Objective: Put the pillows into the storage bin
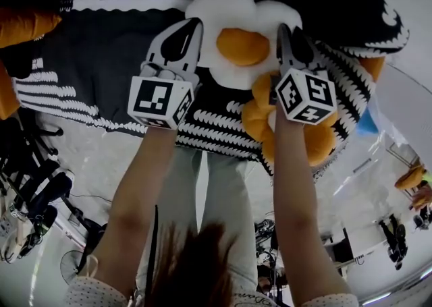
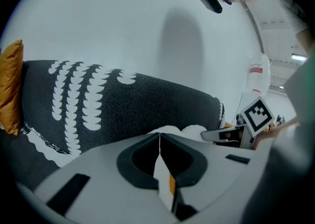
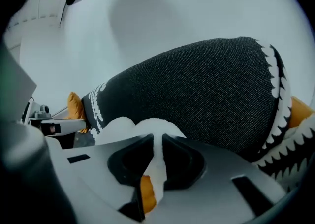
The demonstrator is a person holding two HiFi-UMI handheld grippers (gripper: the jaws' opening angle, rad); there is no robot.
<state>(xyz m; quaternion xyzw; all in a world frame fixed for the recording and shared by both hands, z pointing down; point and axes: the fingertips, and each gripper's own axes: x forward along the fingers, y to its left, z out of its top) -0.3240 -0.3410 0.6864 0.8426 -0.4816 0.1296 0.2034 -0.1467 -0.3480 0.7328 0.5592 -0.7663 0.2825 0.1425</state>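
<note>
A fried-egg pillow (image 1: 236,15), white with an orange yolk (image 1: 241,46), hangs between both grippers above a large black pillow with white wave stripes (image 1: 101,49). My left gripper (image 1: 194,28) is shut on the egg pillow's left edge. In the left gripper view, a thin white fold (image 2: 160,169) is pinched between its jaws (image 2: 159,142). My right gripper (image 1: 285,32) is shut on the pillow's right edge, with white and orange fabric (image 3: 152,178) caught between its jaws (image 3: 158,144). No storage bin shows in any view.
Orange pillows (image 1: 317,140) lie under my right arm and at the left edge (image 1: 20,25). A second black patterned pillow (image 3: 206,90) bulges ahead of the right gripper. Cables and stands (image 1: 34,198) clutter the floor at lower left. A white wall (image 2: 147,21) stands behind.
</note>
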